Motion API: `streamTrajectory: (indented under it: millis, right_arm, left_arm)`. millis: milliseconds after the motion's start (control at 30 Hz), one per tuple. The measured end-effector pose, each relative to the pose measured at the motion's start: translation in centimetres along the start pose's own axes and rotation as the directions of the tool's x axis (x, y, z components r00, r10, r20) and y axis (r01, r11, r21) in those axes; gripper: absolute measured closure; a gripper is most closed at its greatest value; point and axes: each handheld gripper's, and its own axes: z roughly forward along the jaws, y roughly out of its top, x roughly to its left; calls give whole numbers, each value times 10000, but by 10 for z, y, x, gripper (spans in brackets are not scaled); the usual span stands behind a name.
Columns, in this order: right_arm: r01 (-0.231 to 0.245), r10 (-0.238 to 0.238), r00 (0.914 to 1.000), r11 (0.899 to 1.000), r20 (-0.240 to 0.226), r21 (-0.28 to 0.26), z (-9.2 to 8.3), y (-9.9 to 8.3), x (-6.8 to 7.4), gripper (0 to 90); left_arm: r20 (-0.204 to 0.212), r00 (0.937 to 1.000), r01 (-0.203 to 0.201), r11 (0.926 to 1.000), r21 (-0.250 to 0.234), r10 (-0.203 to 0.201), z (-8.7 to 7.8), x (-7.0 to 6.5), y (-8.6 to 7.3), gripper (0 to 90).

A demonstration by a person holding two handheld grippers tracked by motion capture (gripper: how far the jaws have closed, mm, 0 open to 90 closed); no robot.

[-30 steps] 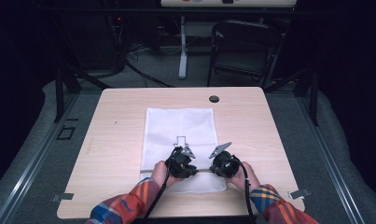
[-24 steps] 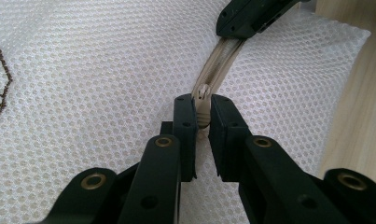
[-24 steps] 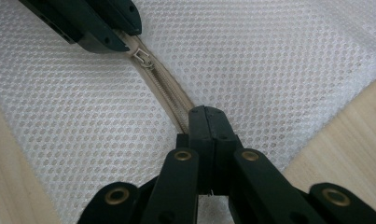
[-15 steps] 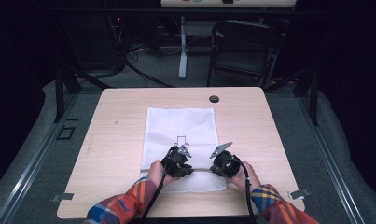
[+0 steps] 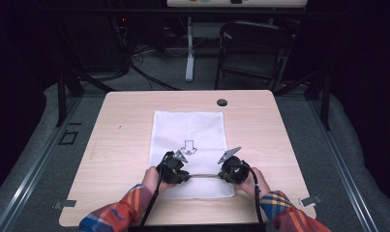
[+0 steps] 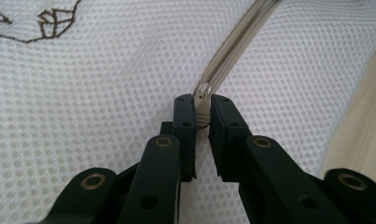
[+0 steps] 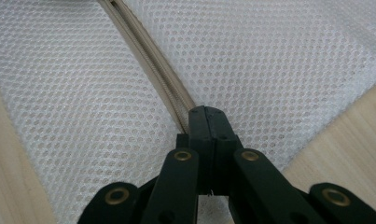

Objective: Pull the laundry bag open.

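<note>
Your left gripper [image 5: 175, 169] sits in the lower middle of the high view, just left of centre, on the near end of the white mesh bag [image 5: 190, 130] that lies flat along the middle of the table [image 5: 120, 135]. In the left gripper view its jaws are nearly closed and pinch the small pale zipper pull [image 6: 203, 100] between their tips, right of centre in that frame; the beige zipper [image 6: 237, 37] runs from there up to the upper right, with the mesh on both sides and a brown printed outline at the upper left.

Your right gripper [image 5: 231, 170] is just right of centre in the lower part of the high view, level with the left one, and the zipper line stretches between the two. In the right gripper view its jaws are fully closed at the centre of the frame, clamped on the end of the zipper tape [image 7: 150, 60], which runs off to the upper left. Bare wood shows at the lower right and far left of that frame
</note>
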Motion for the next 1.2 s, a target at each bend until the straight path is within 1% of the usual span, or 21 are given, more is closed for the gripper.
streamTrajectory:
  millis: [33,133,167,200,333,467,567,600,633,733,900,967,1000,1033,1100,1167,1200]
  right_arm:
    - [-7,7,10000,10000,-1,-2,0,0,0,900]
    - [-23,23,10000,10000,-10,-16,0,0,0,900]
    - [-9,9,10000,10000,-9,-5,0,0,0,900]
    - [52,-53,10000,9999,29,87,-1,0,0,900]
    - [3,-3,10000,10000,-5,1,0,0,0,900]
    - [84,-85,9999,9999,59,110,-1,1,0,900]
    - [34,-35,10000,10000,13,64,0,0,0,900]
    - [35,-35,10000,10000,6,58,0,0,0,900]
    - [22,-21,10000,10000,9,-33,0,0,0,900]
    - [-11,11,10000,10000,-13,-24,0,0,-1,900]
    - [-26,26,10000,10000,-8,-26,0,0,-1,900]
    - [-29,29,10000,10000,3,-24,0,0,0,900]
    - [-31,31,10000,10000,8,-25,0,0,0,900]
    - [-27,27,10000,10000,39,65,-1,0,0,900]
    - [-79,79,10000,10000,12,30,0,0,-1,900]
    - [-34,34,10000,9999,8,136,-1,0,-1,900]
    - [-34,34,10000,9999,10,140,-1,0,-1,900]
  left_arm:
    - [38,10000,-11,10000,41,11,-1,1,-1,808]
    - [-32,10000,17,10000,53,-17,-4,4,-4,808]
    - [-19,9999,128,9999,5,-128,-5,4,-5,808]
    - [-44,9999,116,9999,17,-116,-6,5,-6,807]
    - [-124,9998,156,9999,66,-155,-9,8,-10,808]
    - [-153,9996,232,9997,38,-231,-13,10,-13,807]
    - [-253,9992,303,9995,31,-302,-17,12,-15,807]
    - [-259,9992,294,9995,64,-292,-18,13,-17,807]
    - [-228,9990,391,9992,9,-391,-19,14,-18,807]
    - [-269,9986,455,9990,30,-454,-22,16,-21,807]
    - [-403,9979,512,9987,68,-509,-27,19,-26,808]
    - [-603,9970,487,9988,43,-483,-30,21,-28,808]
    - [-615,9963,596,9982,21,-594,-31,22,-30,808]
    - [-635,9962,600,9982,20,-598,-32,23,-31,807]
    - [-690,9951,709,9975,5,-707,-35,25,-33,808]
    - [-758,9941,777,9970,-19,-776,-36,27,-36,808]
    - [-762,9942,760,9971,38,-755,-37,27,-37,807]
